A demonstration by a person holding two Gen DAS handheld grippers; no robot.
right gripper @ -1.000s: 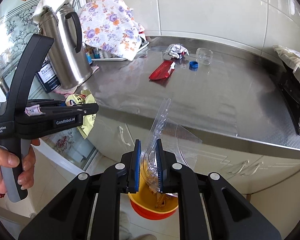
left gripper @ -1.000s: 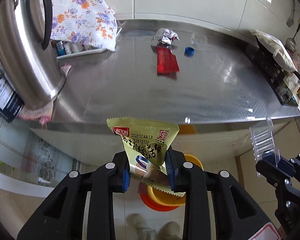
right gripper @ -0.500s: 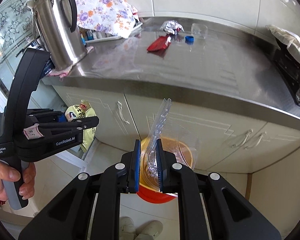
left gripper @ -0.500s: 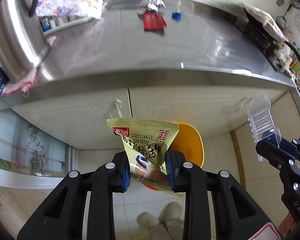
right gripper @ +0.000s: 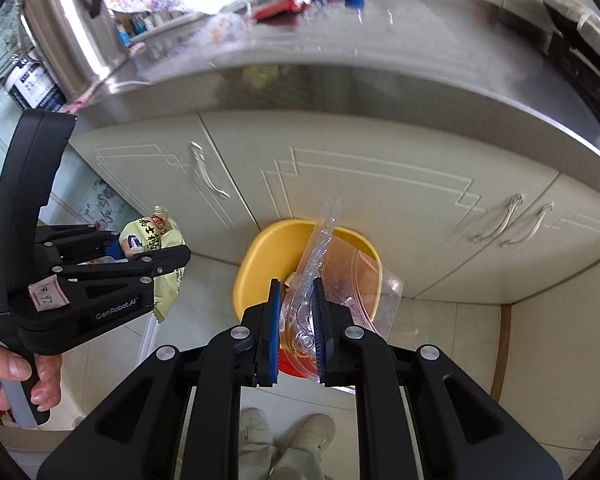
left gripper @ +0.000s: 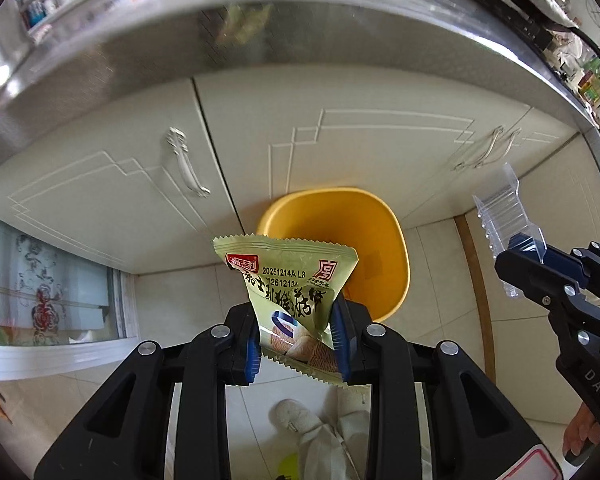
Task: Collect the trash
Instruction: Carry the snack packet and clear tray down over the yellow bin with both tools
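**Open drop to the bin, cabinets tight behind it**

You've got clear air straight down to the yellow bin [left gripper: 340,232] [right gripper: 256,264], its mouth wide open on the tiled floor [left gripper: 440,280]. On the far side it sits right against the cabinet doors [left gripper: 360,152], with the steel counter edge [right gripper: 340,84] overhanging above, so no room going forward. Your shoes [right gripper: 284,432] stand on the near side. To the left, the floor runs open toward the glass door [left gripper: 44,280].

Bin [left gripper: 374,240] on floor before cabinet doors [left gripper: 380,152], under counter [right gripper: 340,64].
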